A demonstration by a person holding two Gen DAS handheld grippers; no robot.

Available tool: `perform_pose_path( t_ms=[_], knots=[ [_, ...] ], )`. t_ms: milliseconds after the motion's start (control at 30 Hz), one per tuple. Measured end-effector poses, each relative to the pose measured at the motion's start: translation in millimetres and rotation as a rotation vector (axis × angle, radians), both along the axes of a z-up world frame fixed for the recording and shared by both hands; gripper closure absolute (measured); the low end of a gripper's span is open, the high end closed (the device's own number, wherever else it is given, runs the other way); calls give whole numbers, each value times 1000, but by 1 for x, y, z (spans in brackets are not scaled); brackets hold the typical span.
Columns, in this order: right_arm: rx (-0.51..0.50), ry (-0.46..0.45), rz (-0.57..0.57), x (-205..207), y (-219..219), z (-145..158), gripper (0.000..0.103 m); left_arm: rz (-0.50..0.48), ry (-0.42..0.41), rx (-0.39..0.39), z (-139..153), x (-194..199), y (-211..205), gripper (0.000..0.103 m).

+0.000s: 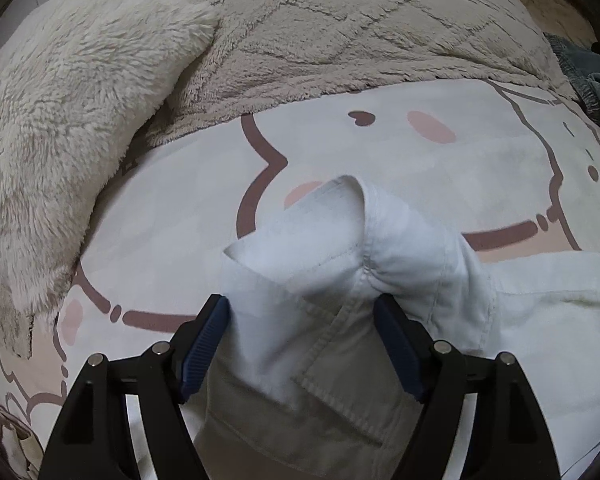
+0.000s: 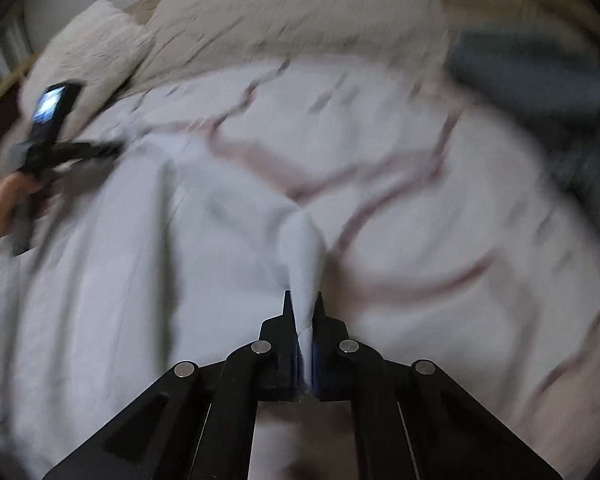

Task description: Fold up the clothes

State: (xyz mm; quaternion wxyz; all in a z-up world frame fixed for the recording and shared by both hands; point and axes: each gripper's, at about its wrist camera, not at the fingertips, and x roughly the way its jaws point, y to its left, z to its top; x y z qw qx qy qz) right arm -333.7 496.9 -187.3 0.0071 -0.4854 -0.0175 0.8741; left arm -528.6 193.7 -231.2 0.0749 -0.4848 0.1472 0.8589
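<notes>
Two grippers work one white garment (image 1: 400, 240) on the cartoon-print bedsheet (image 1: 380, 152); the left gripper (image 1: 302, 308) stands with jaws apart around a bunched seam, not visibly pinching; the right gripper (image 2: 303, 308) is clamped tight on a narrow pinch of cloth; soft, light and limp, it is best taken at seams or hems; its long axis seems to run left to right, though blur hides much.

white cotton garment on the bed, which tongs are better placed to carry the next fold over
Right. The right tongs are shut on a pinched edge of the white cotton garment, ready to pull. The left tongs stand open around bunched cloth without clamping it, so they must close first.
</notes>
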Motion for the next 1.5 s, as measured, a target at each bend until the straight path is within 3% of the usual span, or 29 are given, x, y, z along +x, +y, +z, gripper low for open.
perform_pose_path(
  t_ms=[67, 167, 300, 400, 533, 600, 633, 667, 733, 900, 1000, 1067, 1100, 1133, 1200, 1367, 1500],
  knots=[
    [106, 40, -42, -30, 20, 12, 98, 4, 2, -7, 1, -4, 4, 26],
    [211, 9, -92, -76, 30, 3, 98, 20, 1, -14, 5, -8, 6, 26],
    [331, -78, -108, -102, 24, -39, 98, 18, 2, 46, 29, -1, -15, 26],
    [405, -89, -98, -99, 14, -65, 98, 16, 24, 61, 53, 21, -56, 26],
    [411, -63, -129, -94, 13, -61, 98, 52, 37, 59, 82, 62, -131, 26],
    [408, -57, -163, -91, 19, -52, 75, 71, 43, 58, 96, 82, -169, 26],
    [433, -47, -198, -89, 22, -46, 35, 80, 46, 57, 103, 92, -187, 26],
    [457, -36, -234, -86, 25, -40, 20, 91, 46, 54, 108, 104, -208, 26],
    [491, -23, -287, -80, 30, -28, 17, 112, 21, 59, 105, 130, -245, 26],
    [375, 10, -273, -56, 21, 5, 17, 124, -91, 106, 72, 191, -285, 26],
    [303, 34, -225, -46, -7, 21, 17, 113, -132, 89, 50, 202, -288, 27],
    [247, 54, -158, -38, -37, 31, 17, 121, -149, 74, 41, 197, -287, 51],
    [218, 60, -118, -37, -54, 33, 17, 129, -157, 67, 37, 193, -287, 85],
    [191, 62, -75, -38, -69, 34, 17, 137, -164, 61, 34, 189, -287, 99],
    [129, 65, 23, -36, -110, 34, 17, 143, -146, 49, 40, 178, -284, 99],
    [28, 79, 248, -39, -222, 28, 18, 201, 90, -173, 97, 148, -283, 100],
    [4, 90, 370, -49, -296, 12, 19, 281, 151, -279, 120, 112, -295, 100]
  ],
)
